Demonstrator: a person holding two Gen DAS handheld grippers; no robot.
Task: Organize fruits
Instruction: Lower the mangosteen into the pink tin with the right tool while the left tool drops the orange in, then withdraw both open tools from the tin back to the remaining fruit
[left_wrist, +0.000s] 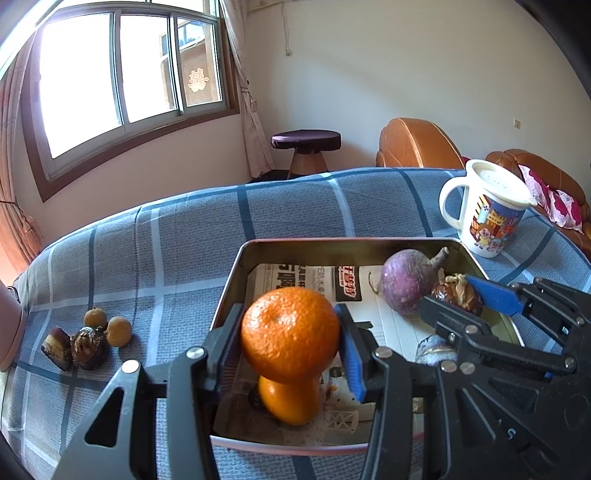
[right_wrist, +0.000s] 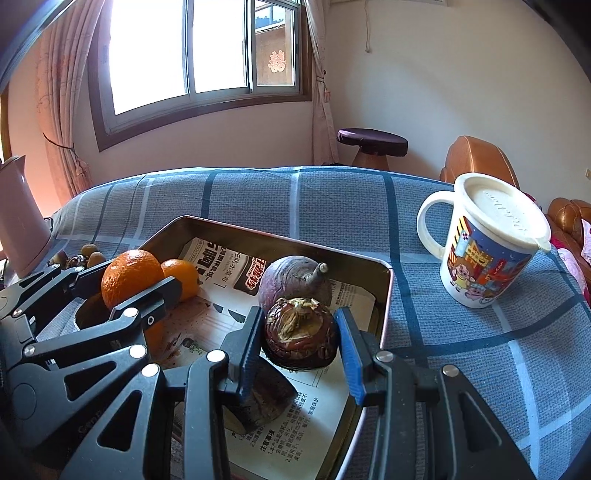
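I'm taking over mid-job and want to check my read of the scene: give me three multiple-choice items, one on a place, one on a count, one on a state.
1. Where does the lidded mug stand?
A. inside the tin tray
B. on the checked cloth beside the tin tray
C. on the stool

2. How many oranges show?
A. one
B. two
C. four

3. What is in the right gripper?
A. nothing
B. an orange
C. a dark brown wrinkled fruit

Key: 1 B, the mug sits on cloth outside the tray's rim. 2 B, one orange in the left gripper, another orange lying beneath it. 3 C, both blue pads flank the brown fruit.
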